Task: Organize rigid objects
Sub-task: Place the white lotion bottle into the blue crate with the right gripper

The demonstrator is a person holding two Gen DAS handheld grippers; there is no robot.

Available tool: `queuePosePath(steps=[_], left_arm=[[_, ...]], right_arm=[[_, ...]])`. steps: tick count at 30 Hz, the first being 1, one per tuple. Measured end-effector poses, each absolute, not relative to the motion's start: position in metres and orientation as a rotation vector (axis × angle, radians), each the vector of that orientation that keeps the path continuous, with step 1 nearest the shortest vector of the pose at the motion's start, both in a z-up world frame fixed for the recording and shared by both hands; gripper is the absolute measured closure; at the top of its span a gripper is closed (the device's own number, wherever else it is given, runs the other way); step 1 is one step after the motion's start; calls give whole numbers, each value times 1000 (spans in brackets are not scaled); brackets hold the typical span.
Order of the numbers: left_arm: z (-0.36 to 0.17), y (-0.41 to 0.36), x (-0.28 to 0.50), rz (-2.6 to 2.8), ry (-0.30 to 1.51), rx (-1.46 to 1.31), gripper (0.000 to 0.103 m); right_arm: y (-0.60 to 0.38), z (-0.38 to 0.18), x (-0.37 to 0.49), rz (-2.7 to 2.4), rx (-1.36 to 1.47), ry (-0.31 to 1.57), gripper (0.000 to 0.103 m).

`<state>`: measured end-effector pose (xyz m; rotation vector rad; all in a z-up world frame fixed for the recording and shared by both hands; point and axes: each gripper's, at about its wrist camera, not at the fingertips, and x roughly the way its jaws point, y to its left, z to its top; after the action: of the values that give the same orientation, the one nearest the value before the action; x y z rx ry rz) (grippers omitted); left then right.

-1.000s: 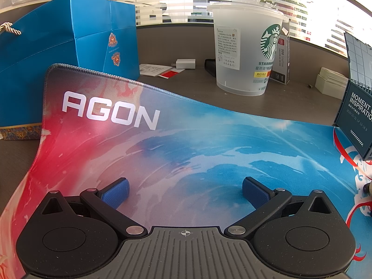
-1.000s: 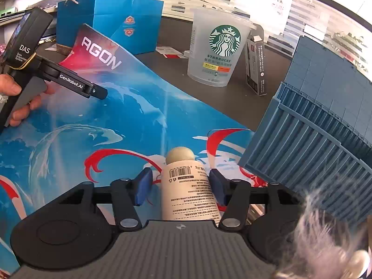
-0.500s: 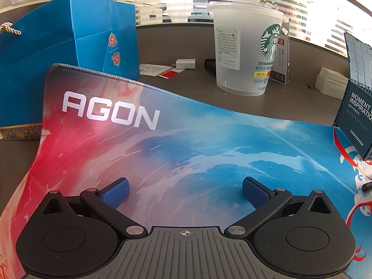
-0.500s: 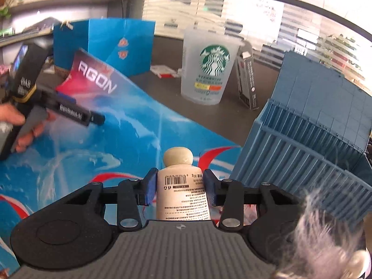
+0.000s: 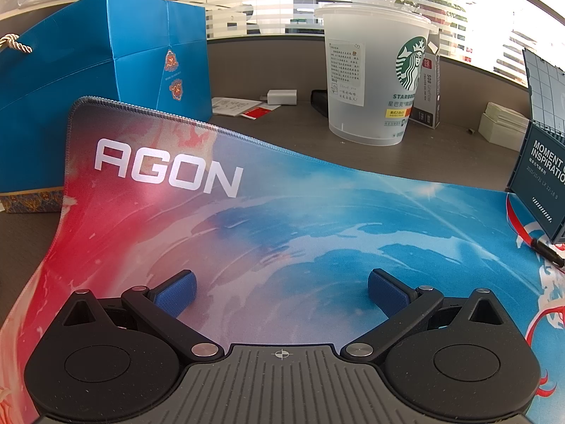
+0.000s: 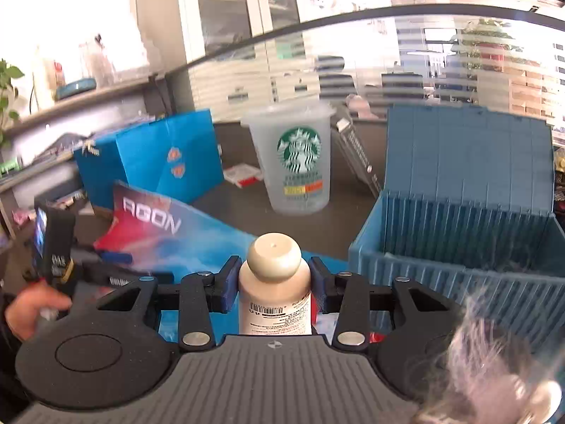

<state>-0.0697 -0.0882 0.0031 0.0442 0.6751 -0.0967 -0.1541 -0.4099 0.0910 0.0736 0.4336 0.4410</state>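
Note:
My right gripper (image 6: 274, 284) is shut on a small cream bottle (image 6: 274, 296) with a rounded cap and a barcode label, held upright in the air above the mat. The open blue ribbed crate (image 6: 459, 247) stands just right of it, lid raised; its corner shows in the left wrist view (image 5: 540, 176). My left gripper (image 5: 281, 288) is open and empty, low over the colourful AGON mat (image 5: 282, 212). In the right wrist view the left gripper (image 6: 106, 272) is at the far left, held by a hand.
A Starbucks cup (image 5: 374, 77) stands behind the mat on the brown desk, a slim box (image 5: 429, 92) beside it. A blue paper bag (image 5: 106, 70) stands at the back left. A black pen (image 5: 547, 256) lies by the crate. Papers and a white charger (image 5: 282, 97) lie beyond.
My right gripper has lifted the bottle off the mat and tilted it upright, so the view now looks level across the desk. The left gripper has stayed still.

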Motion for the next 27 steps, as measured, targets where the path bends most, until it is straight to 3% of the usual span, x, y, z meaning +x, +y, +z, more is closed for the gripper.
queuePosePath(steps=[16, 21, 27], left_arm=[[3, -88, -70, -97, 675, 44, 0], [3, -88, -70, -97, 675, 44, 0], [3, -88, -70, -96, 675, 44, 0]], right_arm=[[-458, 174, -140, 321, 42, 314, 65], [-472, 165, -120, 209, -18, 344, 65], [-486, 130, -83, 112, -145, 514, 65]])
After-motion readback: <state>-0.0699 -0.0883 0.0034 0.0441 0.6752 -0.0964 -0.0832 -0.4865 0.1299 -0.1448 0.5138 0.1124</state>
